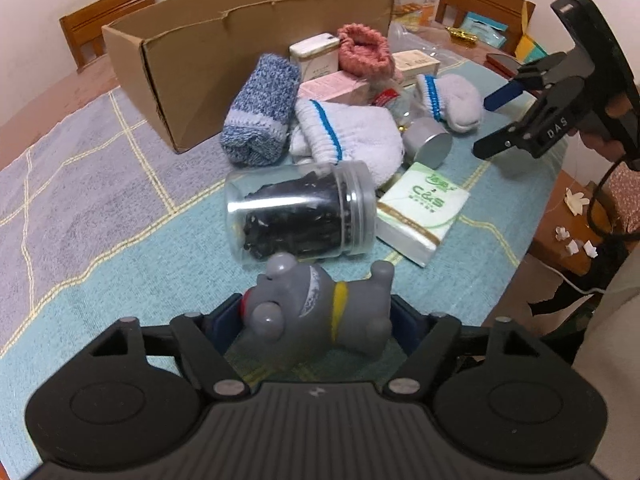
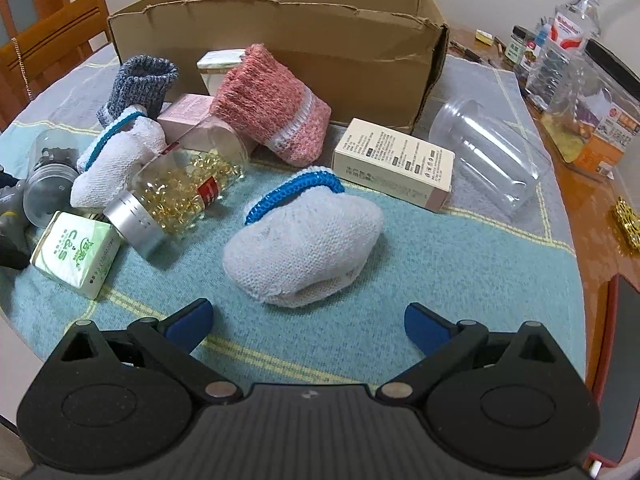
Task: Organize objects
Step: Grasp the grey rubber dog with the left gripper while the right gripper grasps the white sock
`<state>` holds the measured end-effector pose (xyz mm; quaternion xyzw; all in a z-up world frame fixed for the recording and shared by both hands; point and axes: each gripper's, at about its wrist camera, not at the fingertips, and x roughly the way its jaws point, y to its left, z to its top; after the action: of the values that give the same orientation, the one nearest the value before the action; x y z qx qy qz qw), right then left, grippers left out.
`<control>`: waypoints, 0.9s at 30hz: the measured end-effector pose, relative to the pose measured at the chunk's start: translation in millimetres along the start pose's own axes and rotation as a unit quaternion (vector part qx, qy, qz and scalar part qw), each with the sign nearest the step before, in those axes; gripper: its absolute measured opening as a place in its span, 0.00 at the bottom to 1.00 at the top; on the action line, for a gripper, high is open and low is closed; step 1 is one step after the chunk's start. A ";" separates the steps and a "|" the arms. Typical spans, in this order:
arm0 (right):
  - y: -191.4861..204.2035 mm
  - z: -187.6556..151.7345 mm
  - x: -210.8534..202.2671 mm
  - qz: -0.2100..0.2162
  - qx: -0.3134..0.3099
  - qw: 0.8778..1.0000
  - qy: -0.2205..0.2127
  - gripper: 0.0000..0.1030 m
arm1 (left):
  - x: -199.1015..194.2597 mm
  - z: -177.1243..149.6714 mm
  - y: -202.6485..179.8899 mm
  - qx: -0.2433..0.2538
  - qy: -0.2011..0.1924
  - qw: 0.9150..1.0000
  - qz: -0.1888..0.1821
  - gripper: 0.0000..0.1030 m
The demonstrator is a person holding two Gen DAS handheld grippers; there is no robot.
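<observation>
My left gripper (image 1: pixel 316 316) is shut on a grey toy dog (image 1: pixel 316 304) with a yellow collar, held low over the teal tablecloth. A clear jar of black bits (image 1: pixel 300 216) lies just beyond it. My right gripper (image 2: pixel 308 324) is open and empty, a little short of a white sock with a blue cuff (image 2: pixel 304 248); it also shows at the right of the left wrist view (image 1: pixel 504 120). An open cardboard box (image 2: pixel 280 32) stands at the back in both views (image 1: pixel 240 52).
Around the box lie a pink sock (image 2: pixel 272 108), a blue-grey sock (image 1: pixel 260 112), a second white sock (image 1: pixel 348 136), a capsule jar (image 2: pixel 184 192), a tissue pack (image 1: pixel 420 208), a white carton (image 2: pixel 396 164) and a clear cup (image 2: pixel 488 156). Bottles stand at the far right.
</observation>
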<state>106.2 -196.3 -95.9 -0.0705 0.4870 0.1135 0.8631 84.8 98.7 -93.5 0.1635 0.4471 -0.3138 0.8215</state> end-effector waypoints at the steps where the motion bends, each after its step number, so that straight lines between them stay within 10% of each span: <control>1: -0.2 -0.5 -0.6 -0.002 0.000 1.000 0.000 1.00 | 0.1 -0.4 1.0 -0.002 -0.001 1.000 -0.002 0.73; 22: -6.4 35.3 27.0 0.044 -0.066 0.997 -0.009 1.00 | 0.2 -0.2 -0.4 -0.049 -0.007 0.999 0.020 0.73; 27: -3.3 35.8 23.1 0.049 -0.074 0.996 -0.010 0.87 | 0.4 0.5 -2.7 -0.066 -0.006 0.997 0.027 0.73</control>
<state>148.1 -188.3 -97.2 -0.1089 0.4714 0.1922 0.8538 83.4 96.3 -93.5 0.1186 0.4579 -0.2624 0.8411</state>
